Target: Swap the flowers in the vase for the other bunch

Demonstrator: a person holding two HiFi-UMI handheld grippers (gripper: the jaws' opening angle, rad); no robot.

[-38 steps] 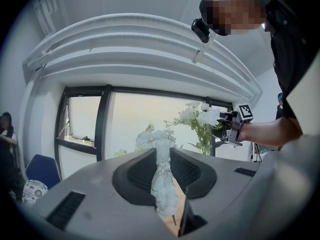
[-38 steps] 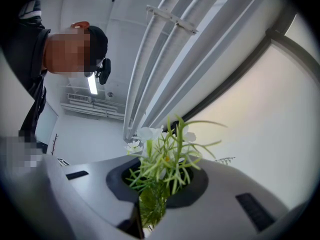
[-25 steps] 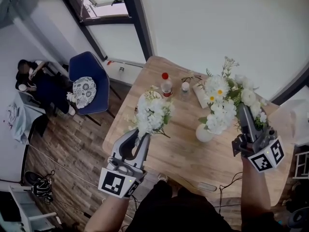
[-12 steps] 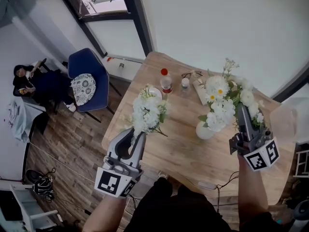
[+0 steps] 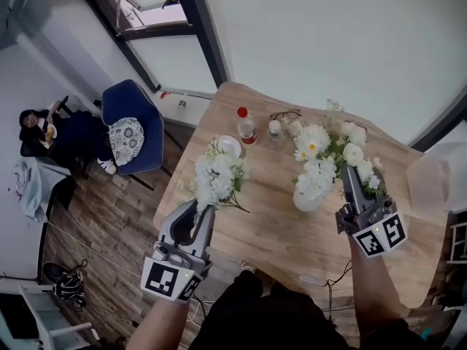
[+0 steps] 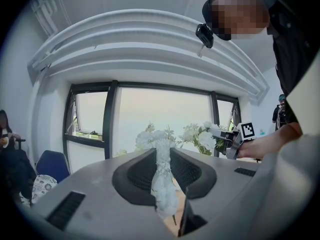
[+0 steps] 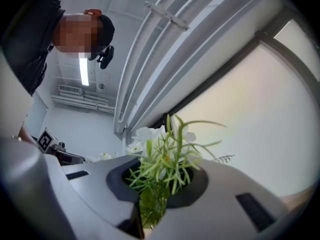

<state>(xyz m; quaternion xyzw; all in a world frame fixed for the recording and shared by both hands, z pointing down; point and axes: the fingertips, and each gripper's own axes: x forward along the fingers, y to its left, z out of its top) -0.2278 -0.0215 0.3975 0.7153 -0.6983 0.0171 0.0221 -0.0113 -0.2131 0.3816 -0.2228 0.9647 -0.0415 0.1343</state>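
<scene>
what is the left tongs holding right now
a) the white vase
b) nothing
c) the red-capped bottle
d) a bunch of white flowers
d: the left tongs are shut on the white-wrapped stem of the white bunch, while the red-capped bottle and the white vase stand apart from them; the daisy bunch is in the right tongs.

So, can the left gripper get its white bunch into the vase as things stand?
Probably not yet. The daisy bunch in the right gripper covers the mouth of the white vase. Otherwise the way across the table from the left gripper and its white bunch looks free.
</scene>
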